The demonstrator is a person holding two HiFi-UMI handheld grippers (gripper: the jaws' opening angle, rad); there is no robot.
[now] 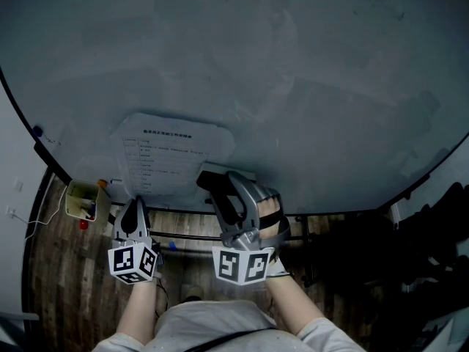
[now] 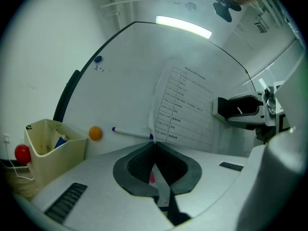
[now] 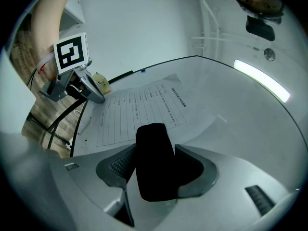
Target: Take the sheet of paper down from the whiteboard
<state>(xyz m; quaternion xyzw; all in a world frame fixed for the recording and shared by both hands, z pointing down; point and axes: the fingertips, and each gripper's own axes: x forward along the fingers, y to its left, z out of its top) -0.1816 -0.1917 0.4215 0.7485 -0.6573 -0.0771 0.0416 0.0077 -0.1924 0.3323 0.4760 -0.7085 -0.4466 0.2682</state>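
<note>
- So the sheet of paper isn't down yet. It's flat on the whiteboard, low and towards the left side.
- The left gripper has its claw pressed together right at the sheet's bottom edge. There's a thin white sliver running back between the pads, so I'd say it's pinching that lower corner.
- The right gripper has its claw spread wide and clamped around a chunky black block. My guess is an eraser or a magnet holder.
- The block's tip sits by the sheet's lower right corner. I honestly can't tell if it's on the paper or just beside it.
- Nothing else looks like it's pinning the sheet. An orange magnet and a marker sit off to its left, near a small tray.
- Progress-wise, both grabs look made, and that's about it.
- What's left is lifting the block clear if it's holding the paper, then peeling the sheet off and bringing it away.
- Pulling by one pinched corner could tear it, I reckon.
</note>
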